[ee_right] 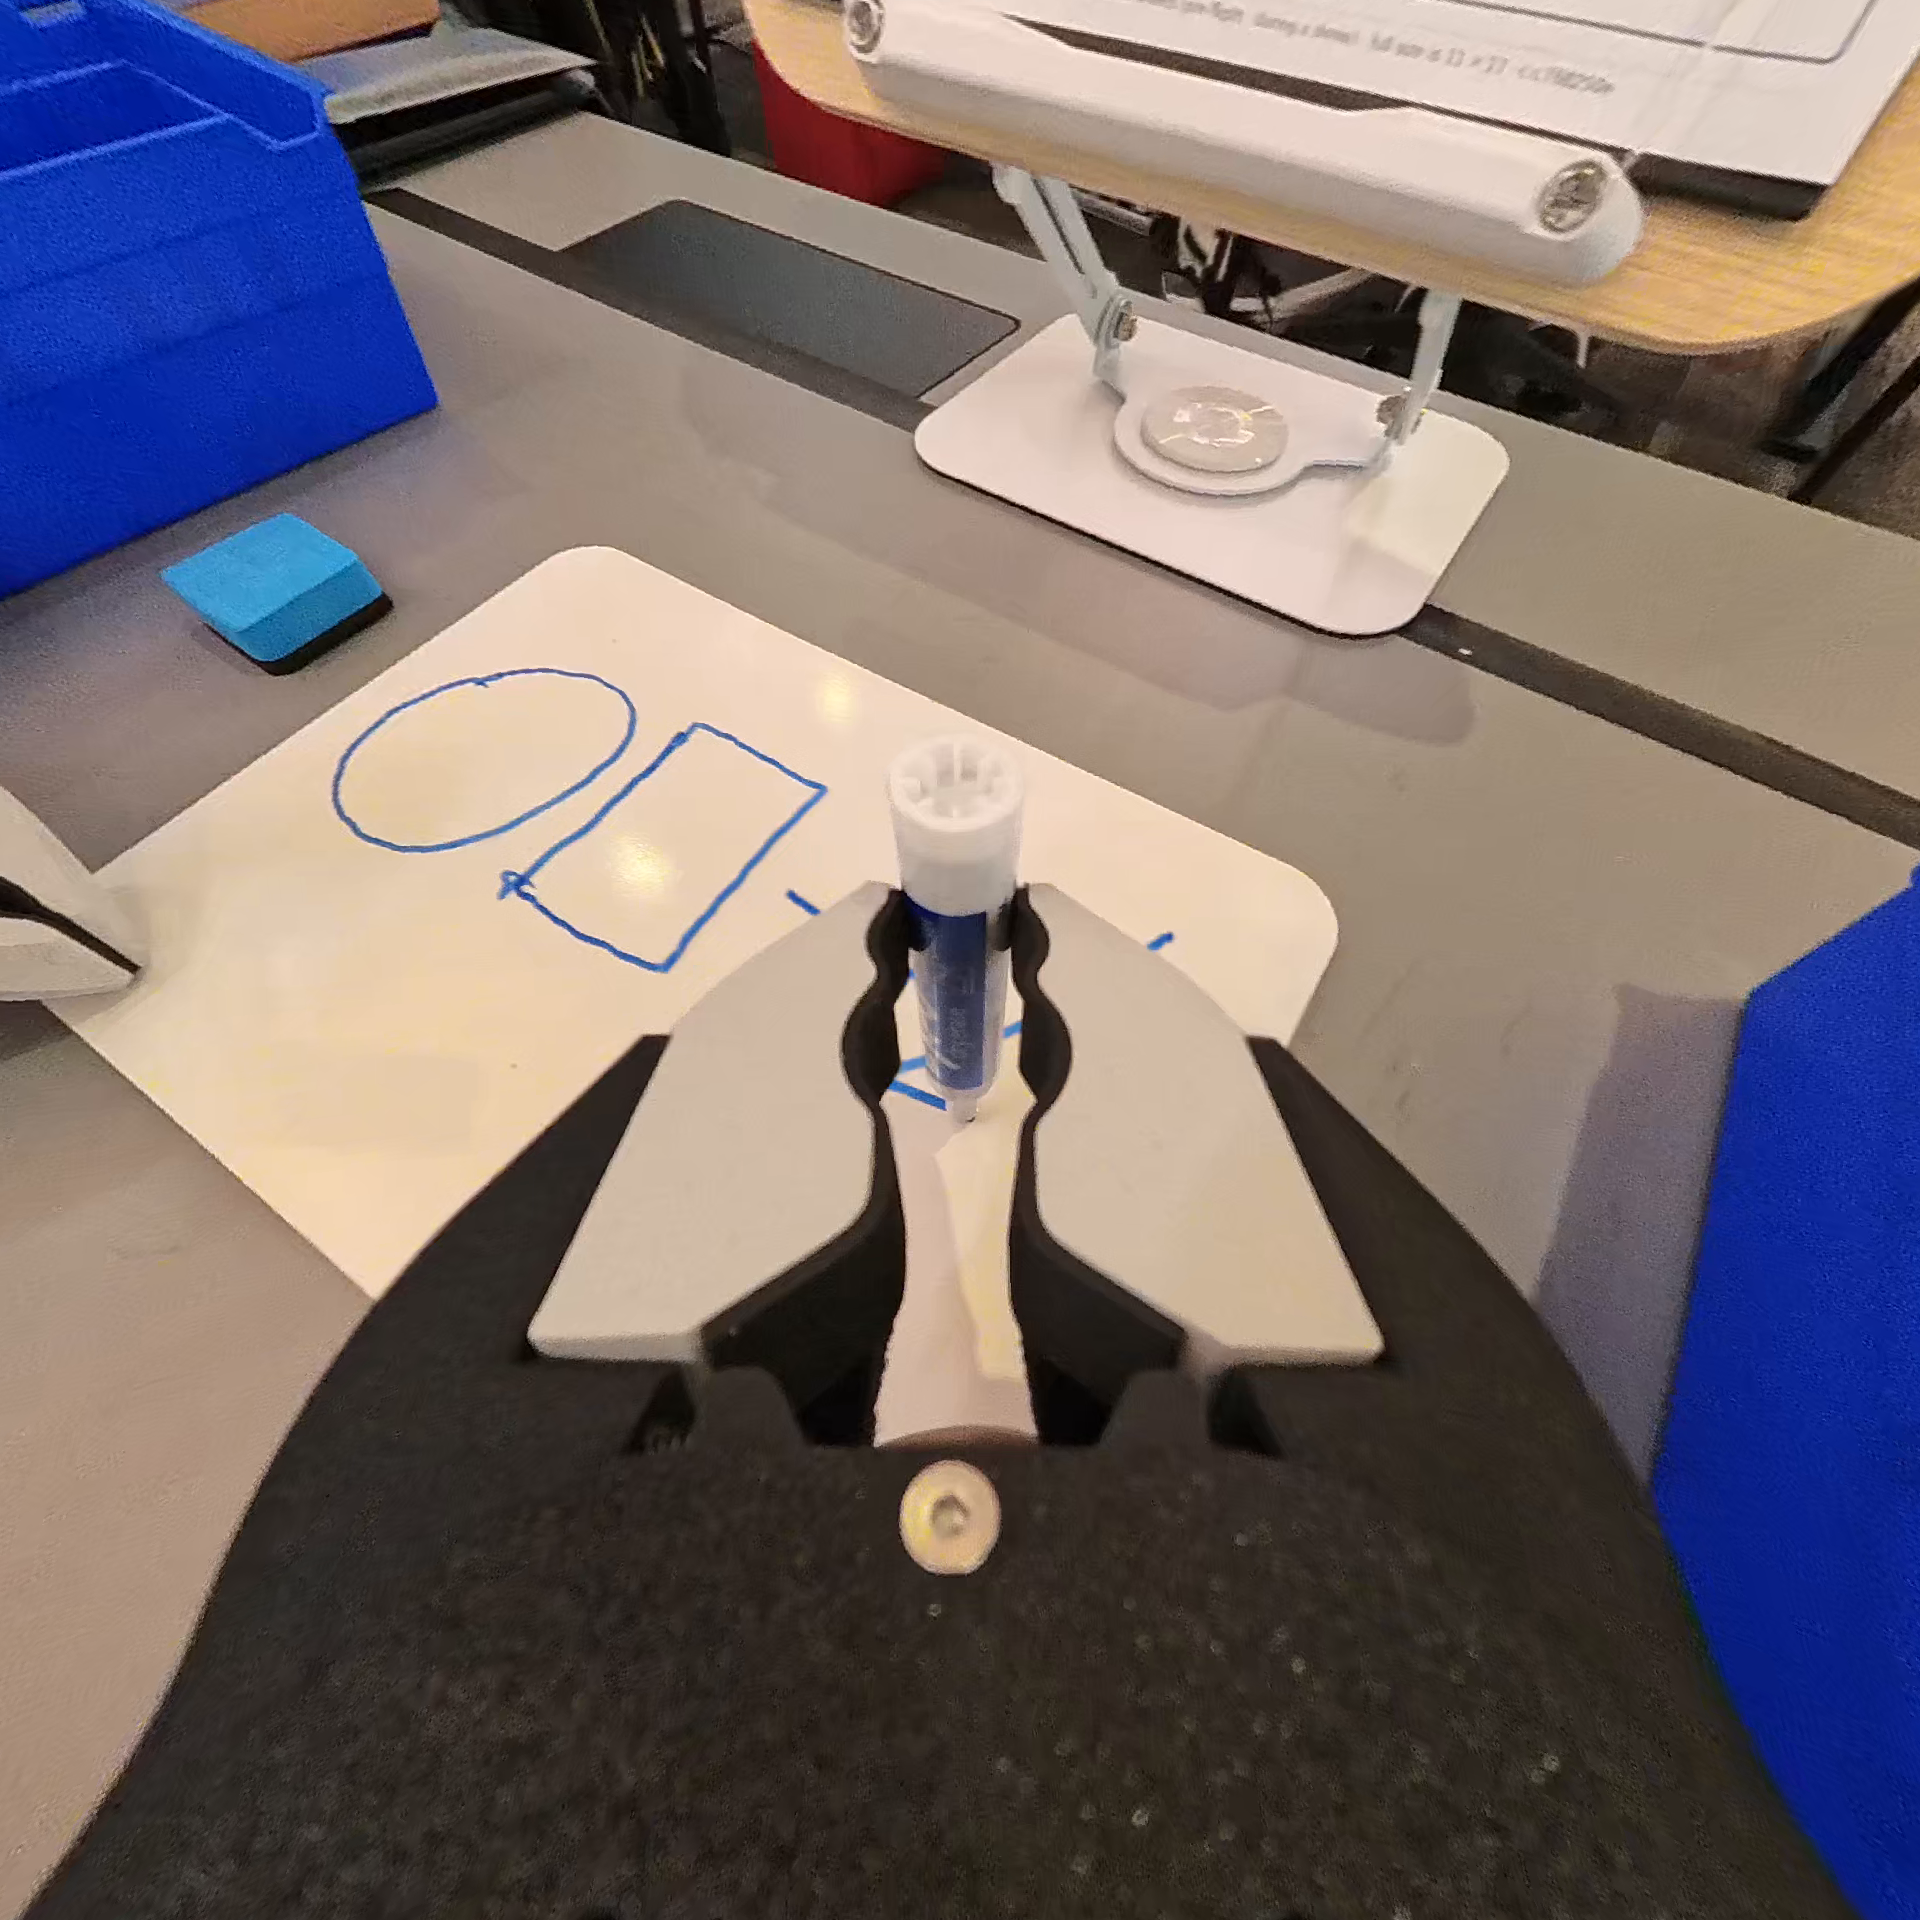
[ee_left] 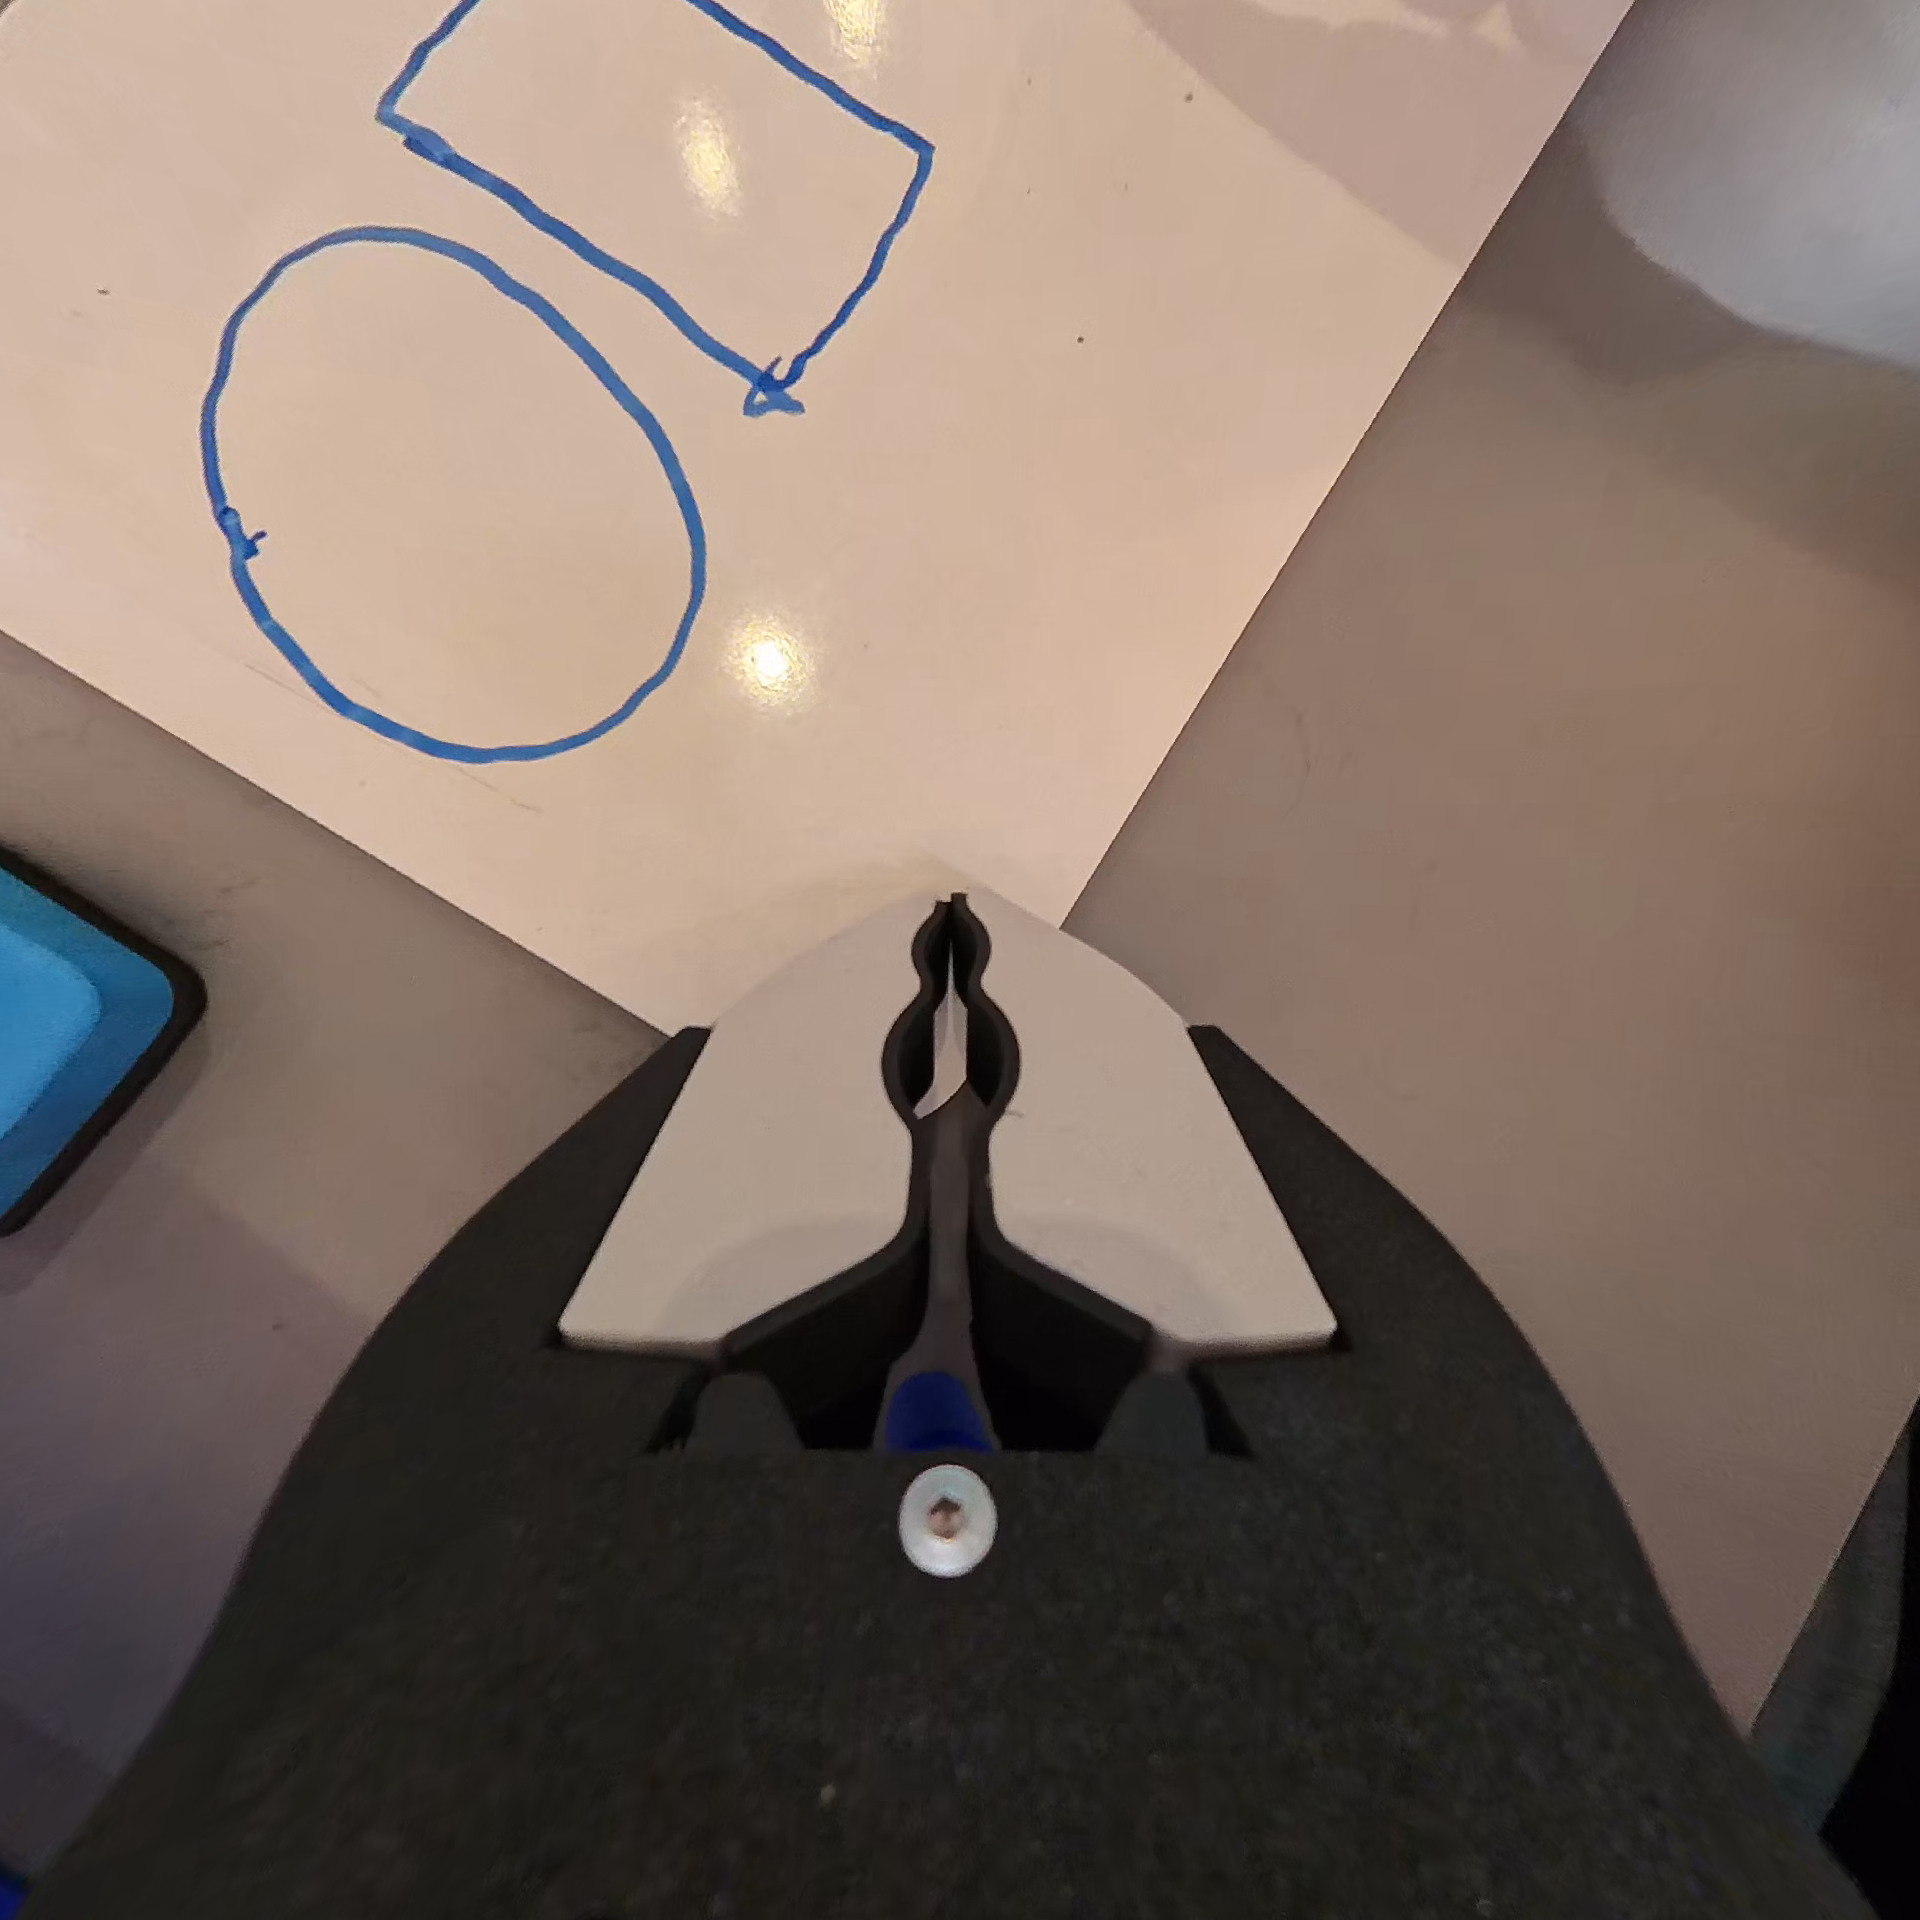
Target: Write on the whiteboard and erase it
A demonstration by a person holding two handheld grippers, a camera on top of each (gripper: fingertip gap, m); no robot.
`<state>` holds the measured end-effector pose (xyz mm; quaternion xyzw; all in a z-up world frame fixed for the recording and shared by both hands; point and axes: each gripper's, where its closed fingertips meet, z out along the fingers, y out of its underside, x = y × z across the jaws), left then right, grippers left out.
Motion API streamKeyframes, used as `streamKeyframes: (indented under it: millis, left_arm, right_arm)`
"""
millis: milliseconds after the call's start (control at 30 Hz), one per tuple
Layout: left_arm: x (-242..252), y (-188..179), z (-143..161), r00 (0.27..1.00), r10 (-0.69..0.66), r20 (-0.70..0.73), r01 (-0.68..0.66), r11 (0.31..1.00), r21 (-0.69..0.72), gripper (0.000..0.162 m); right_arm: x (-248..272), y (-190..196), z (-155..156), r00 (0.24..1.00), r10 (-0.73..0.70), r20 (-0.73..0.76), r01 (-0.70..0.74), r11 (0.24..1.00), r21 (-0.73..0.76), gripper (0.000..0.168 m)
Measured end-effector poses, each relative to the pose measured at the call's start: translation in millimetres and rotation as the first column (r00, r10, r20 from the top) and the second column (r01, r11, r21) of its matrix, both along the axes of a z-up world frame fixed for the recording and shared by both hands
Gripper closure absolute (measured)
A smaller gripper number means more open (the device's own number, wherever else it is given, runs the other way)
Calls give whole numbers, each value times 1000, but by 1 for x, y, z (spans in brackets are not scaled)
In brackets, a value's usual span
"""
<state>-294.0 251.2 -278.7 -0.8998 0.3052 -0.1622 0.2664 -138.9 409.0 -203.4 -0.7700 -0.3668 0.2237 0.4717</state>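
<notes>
A white whiteboard (ee_right: 312, 1039) lies flat on the grey table. A blue circle (ee_right: 483, 758) and a blue rectangle (ee_right: 665, 842) are drawn on it. My right gripper (ee_right: 956, 904) is shut on a blue marker (ee_right: 956, 831), held upright with its tip on the board. Blue strokes of a third shape show partly behind its fingers. My left gripper (ee_left: 954, 904) is shut at the board's near corner (ee_left: 1039, 831), and something small and blue sits deep between its jaws. The circle (ee_left: 447, 488) and rectangle (ee_left: 665, 177) lie ahead of it. It also shows in the right wrist view (ee_right: 52, 925).
A blue eraser (ee_right: 272, 587) lies off the board's far left edge; it also shows in the left wrist view (ee_left: 62, 1018). A blue bin (ee_right: 156, 260) stands at the back left, another blue bin (ee_right: 1797, 1351) at the right. A white stand (ee_right: 1216, 478) sits behind the board.
</notes>
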Motion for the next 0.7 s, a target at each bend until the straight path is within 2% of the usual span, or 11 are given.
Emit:
streamKeyframes:
  millis: [300,700]
  left_arm:
    - [2,0,0,1000,-2,1,2,1000,-1,162]
    - [4,-1,0,1000,-5,-2,5,1000,-2,162]
  right_arm:
    - [38,16,0,998,-69,4,69,997,-16,150]
    - [56,23,0,994,-104,-16,104,994,-32,150]
